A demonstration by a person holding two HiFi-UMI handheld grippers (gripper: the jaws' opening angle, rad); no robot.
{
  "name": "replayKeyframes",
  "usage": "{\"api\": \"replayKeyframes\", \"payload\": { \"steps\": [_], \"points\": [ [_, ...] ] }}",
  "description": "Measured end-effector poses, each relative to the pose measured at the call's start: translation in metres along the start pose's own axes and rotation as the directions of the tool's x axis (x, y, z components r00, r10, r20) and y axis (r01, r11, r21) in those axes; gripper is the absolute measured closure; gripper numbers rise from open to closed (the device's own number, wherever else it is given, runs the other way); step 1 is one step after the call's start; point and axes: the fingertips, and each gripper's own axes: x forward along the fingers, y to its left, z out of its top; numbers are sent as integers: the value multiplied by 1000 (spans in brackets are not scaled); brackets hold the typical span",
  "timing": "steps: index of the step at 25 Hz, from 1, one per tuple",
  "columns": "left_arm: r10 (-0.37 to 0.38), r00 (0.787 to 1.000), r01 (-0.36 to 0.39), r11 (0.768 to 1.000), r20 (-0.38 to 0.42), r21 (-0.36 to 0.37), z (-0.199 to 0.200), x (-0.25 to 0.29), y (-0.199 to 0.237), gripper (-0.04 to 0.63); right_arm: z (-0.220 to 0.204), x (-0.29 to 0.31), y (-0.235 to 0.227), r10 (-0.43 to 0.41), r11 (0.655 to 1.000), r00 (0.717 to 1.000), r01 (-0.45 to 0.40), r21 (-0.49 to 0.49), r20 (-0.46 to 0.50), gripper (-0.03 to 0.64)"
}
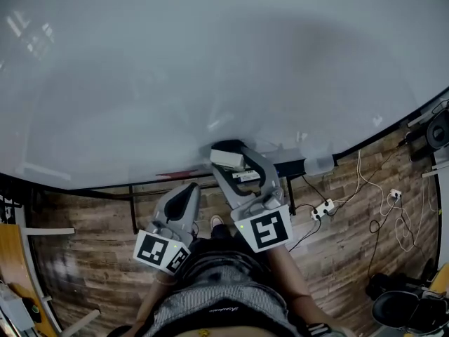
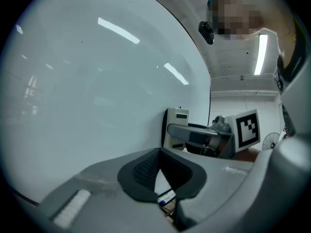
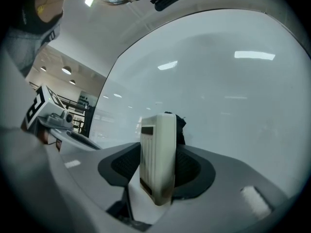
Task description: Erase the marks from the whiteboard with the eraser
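Squeezing the eraser (image 3: 158, 157) between the jaws of my right gripper (image 3: 156, 171), eraser standing up in the middle, far end against the whiteboard (image 3: 233, 96), left gripper (image 2: 160, 173) pinched together, holding nothing.

Left grey hand-held gripper (image 1: 186, 195): held low near waist, jaw tips together, nothing between. Right grey hand-held gripper (image 1: 230, 161): extended further forward, jaws clamped on white ribbed plastic eraser (image 3: 158, 154), eraser upright.
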Motion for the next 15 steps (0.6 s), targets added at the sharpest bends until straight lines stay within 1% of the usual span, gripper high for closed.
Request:
{"api": "replayKeyframes", "payload": {
  "steps": [3, 7, 11, 15],
  "points": [
    [21, 1000, -21, 1000, -3, -6, 0, 8, -3, 592, -2, -2, -1, 31, 999, 1000, -31, 9, -2, 413],
    [50, 999, -50, 999, 16, -2, 7, 22, -15, 592, 2, -10, -11, 68, 997, 997, -68, 22, 24, 414],
    [90, 996, -89, 996, 27, -22, 4, 38, -33, 592, 1, -27, -33, 95, 995, 995, -96, 13, 24, 414],
    [105, 994, -104, 994, 20, -26, -1, 61, -60, 592, -2, -48, -63, 104, 995, 994, -104, 9, 31, 414]
  ]
}}
